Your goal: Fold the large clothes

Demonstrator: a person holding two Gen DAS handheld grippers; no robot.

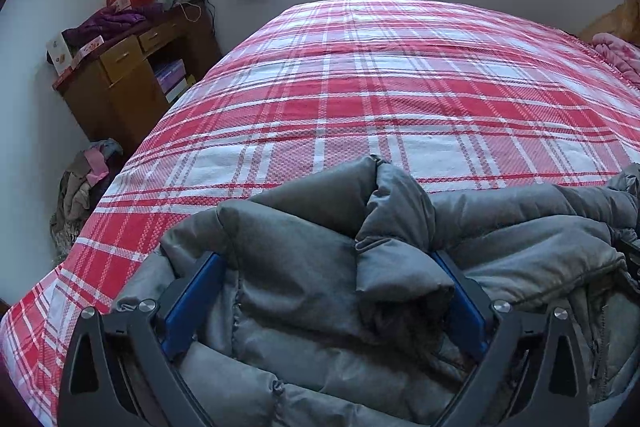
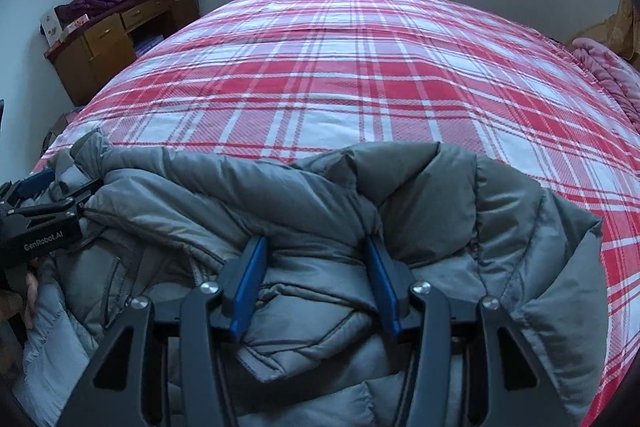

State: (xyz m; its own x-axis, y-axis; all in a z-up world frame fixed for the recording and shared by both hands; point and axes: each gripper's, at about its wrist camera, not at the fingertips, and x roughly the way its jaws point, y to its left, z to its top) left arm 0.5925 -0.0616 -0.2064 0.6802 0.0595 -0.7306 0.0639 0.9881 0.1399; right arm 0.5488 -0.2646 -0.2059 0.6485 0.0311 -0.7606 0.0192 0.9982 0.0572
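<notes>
A grey padded jacket (image 1: 320, 267) is spread at the near edge of a bed (image 1: 380, 87) covered in red-and-white plaid. The left tongs (image 1: 326, 259) are held wide apart, with bunched jacket fabric lying between the blue pads — nothing is pinched. The right tongs (image 2: 316, 247) are likewise parted, a fold of jacket between them. A wooden counter (image 1: 132, 75) stands against the wall at left — purple clothing is piled on it.
</notes>
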